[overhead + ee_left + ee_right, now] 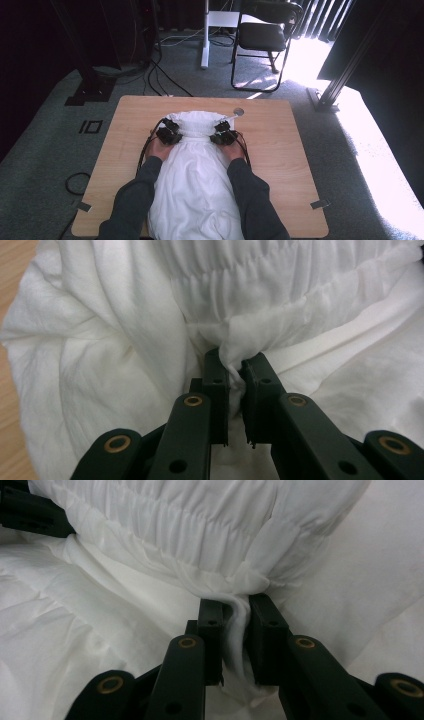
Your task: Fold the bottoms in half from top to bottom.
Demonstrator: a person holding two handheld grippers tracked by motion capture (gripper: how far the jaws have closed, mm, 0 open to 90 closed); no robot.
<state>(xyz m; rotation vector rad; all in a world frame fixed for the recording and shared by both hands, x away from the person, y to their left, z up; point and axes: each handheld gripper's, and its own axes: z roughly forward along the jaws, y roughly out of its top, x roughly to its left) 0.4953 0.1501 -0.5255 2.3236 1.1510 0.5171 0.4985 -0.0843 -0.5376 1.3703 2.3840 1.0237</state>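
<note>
Two grippers, one garment: my left gripper [169,132] and right gripper [223,134] are each clenched on a pinch of soft white cloth [195,175]. It is thin, wrinkled fabric with one gathered elastic band [280,275] of fine, tight ridges, folded over toward me. The cloth lies along the middle of the pale wood-grain surface [280,145], between my two grey sleeves [252,195].

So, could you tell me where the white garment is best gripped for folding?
Grip the white garment at its gathered elastic band, one pinch near each end, coming in from the person's side. The shirred band bunches into firm ridges; the left gripper and right gripper each clamp fabric just below it.
</note>
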